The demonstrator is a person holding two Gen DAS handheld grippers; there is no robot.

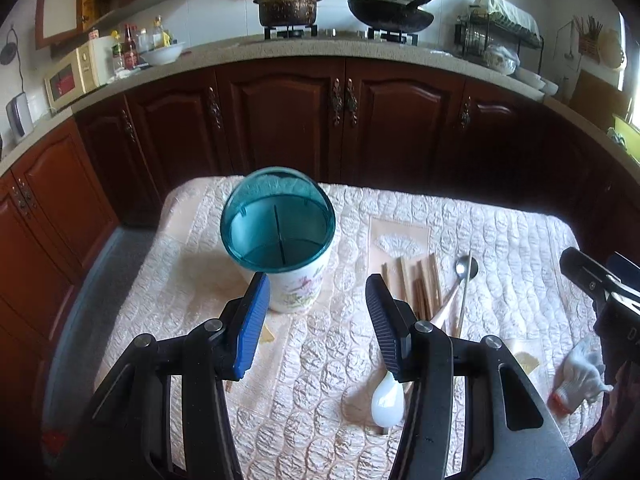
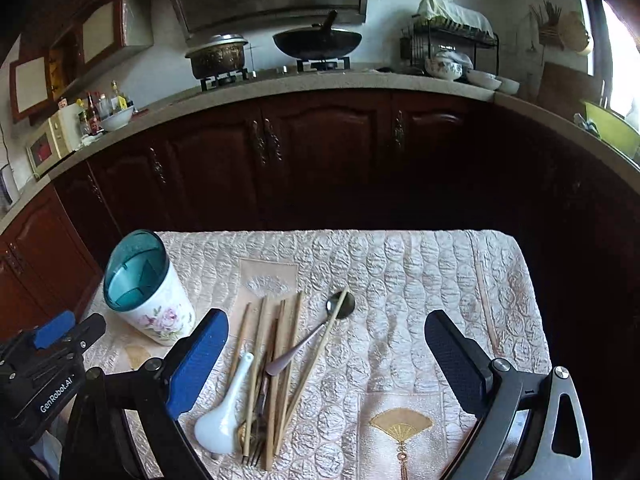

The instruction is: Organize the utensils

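Note:
A white floral utensil holder (image 1: pixel 298 292) with a teal divided insert (image 1: pixel 278 232) stands upright on the quilted tablecloth (image 1: pixel 500 248). My left gripper (image 1: pixel 318 280) hovers open just in front of it, with nothing between its fingers. To the right lie several wooden chopsticks (image 1: pixel 424 284), a metal spoon (image 1: pixel 466 270) and a white ceramic spoon (image 1: pixel 387 398). My right gripper (image 2: pixel 326 316) is open above the pile of chopsticks (image 2: pixel 280 352), metal spoon (image 2: pixel 340 306), ceramic spoon (image 2: pixel 224 416) and a fork (image 2: pixel 254 444). The holder (image 2: pixel 160 312) stands to its left.
A gloved hand (image 1: pixel 580 372) shows at the right edge, below the right gripper (image 1: pixel 600 276). The left gripper (image 2: pixel 72 330) appears at the lower left. Beyond the table stand dark wooden cabinets (image 1: pixel 340 120) and a counter with pot (image 1: pixel 287 8), wok (image 1: pixel 390 16) and dish rack (image 1: pixel 496 36).

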